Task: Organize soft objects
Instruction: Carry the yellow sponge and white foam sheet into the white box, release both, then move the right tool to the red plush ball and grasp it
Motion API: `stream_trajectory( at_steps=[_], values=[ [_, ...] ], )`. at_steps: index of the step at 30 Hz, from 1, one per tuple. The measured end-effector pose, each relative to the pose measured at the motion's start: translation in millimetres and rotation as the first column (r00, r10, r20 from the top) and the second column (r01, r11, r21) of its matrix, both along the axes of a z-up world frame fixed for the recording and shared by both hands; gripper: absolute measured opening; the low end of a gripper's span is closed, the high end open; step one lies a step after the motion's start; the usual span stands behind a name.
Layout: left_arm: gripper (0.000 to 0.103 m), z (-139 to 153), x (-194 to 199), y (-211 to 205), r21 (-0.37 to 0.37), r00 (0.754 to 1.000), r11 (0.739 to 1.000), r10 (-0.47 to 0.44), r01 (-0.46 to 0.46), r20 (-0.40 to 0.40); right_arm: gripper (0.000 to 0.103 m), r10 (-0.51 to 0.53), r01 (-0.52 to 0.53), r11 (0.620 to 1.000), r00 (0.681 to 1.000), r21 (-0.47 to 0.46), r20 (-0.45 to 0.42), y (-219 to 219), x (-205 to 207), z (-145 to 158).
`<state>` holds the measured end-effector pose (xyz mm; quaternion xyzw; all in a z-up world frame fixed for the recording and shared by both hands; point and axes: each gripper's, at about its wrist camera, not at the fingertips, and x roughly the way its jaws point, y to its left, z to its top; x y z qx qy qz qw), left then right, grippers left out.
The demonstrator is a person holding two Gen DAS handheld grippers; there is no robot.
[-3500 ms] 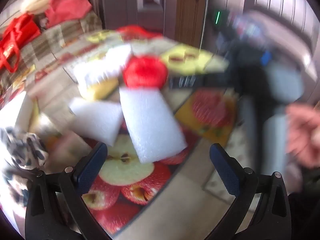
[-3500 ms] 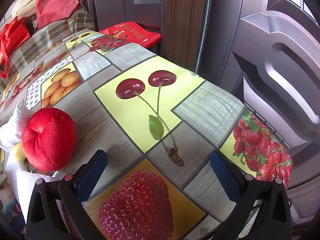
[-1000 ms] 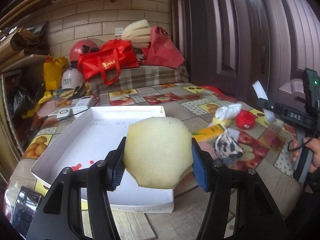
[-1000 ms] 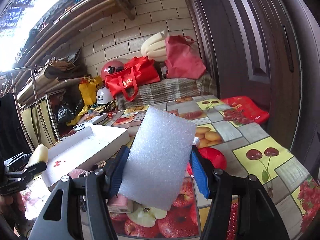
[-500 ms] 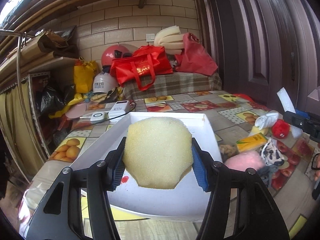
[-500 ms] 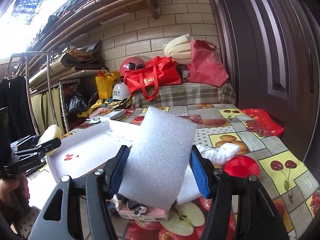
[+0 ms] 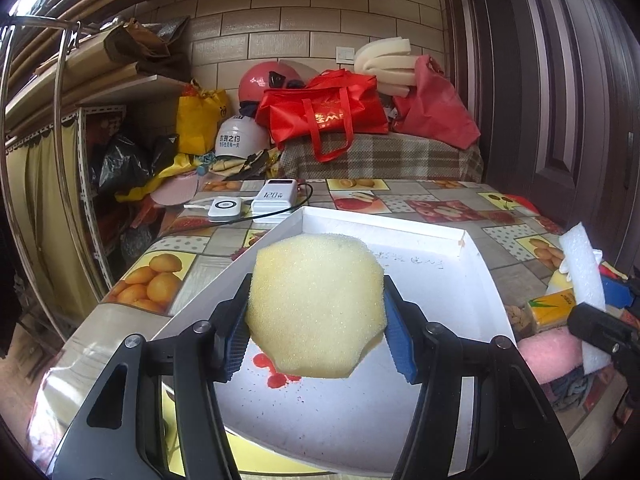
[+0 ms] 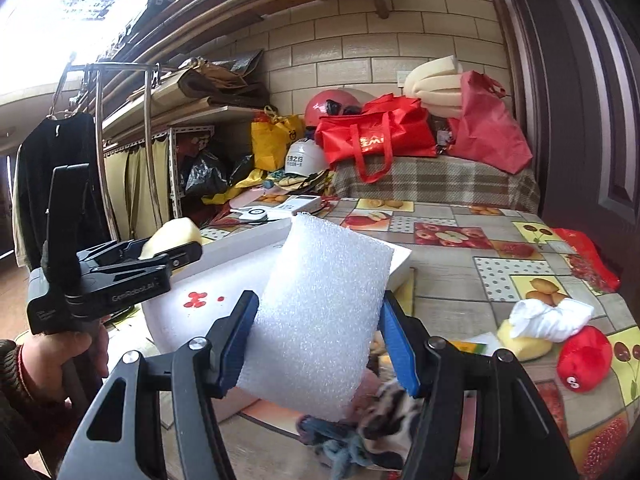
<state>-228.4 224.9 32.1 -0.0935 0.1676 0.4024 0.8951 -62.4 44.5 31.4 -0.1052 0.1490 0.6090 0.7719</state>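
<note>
My left gripper (image 7: 316, 332) is shut on a round yellow sponge (image 7: 316, 304) and holds it above the near end of a shallow white box (image 7: 440, 240). My right gripper (image 8: 320, 344) is shut on a white foam block (image 8: 320, 320), held above a pile of soft things beside the box (image 8: 224, 248). The left gripper with the sponge (image 8: 172, 236) also shows at the left of the right wrist view. The foam block (image 7: 582, 272) shows at the right edge of the left wrist view.
On the fruit-print tablecloth (image 8: 460, 272) lie a red plush toy (image 8: 584, 356), a white cloth on a yellow sponge (image 8: 548, 320), a pink soft thing (image 7: 548, 352), a patterned cloth (image 8: 384, 412) and a yellow packet (image 7: 554, 304). Power banks (image 7: 276, 198) lie beyond the box.
The left gripper has moved further over the white box with the sponge. The right gripper has come closer to the box with the foam block. Both grips are unchanged.
</note>
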Motion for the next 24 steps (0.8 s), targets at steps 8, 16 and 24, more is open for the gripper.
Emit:
stream_trajectory(
  at_steps=[8,16,24],
  values=[
    [0.059,-7.1,5.0,39.9,-0.120,0.999,0.991,0.054,-0.052,0.010,0.061,-0.003,0.004,0.999,1.000,-0.037,0.031,42.2,-14.9,-8.1],
    [0.062,-8.7,1.8,46.0,-0.153,0.997,0.986,0.069,-0.065,0.021,0.064,-0.016,0.017,0.997,1.000,-0.070,0.025,75.3,-14.7,-9.0],
    [0.103,-5.3,-9.5,42.3,-0.120,0.988,0.983,0.146,-0.139,0.056,0.103,-0.035,0.039,0.997,0.998,-0.069,0.050,73.3,-18.1,-7.7]
  ],
)
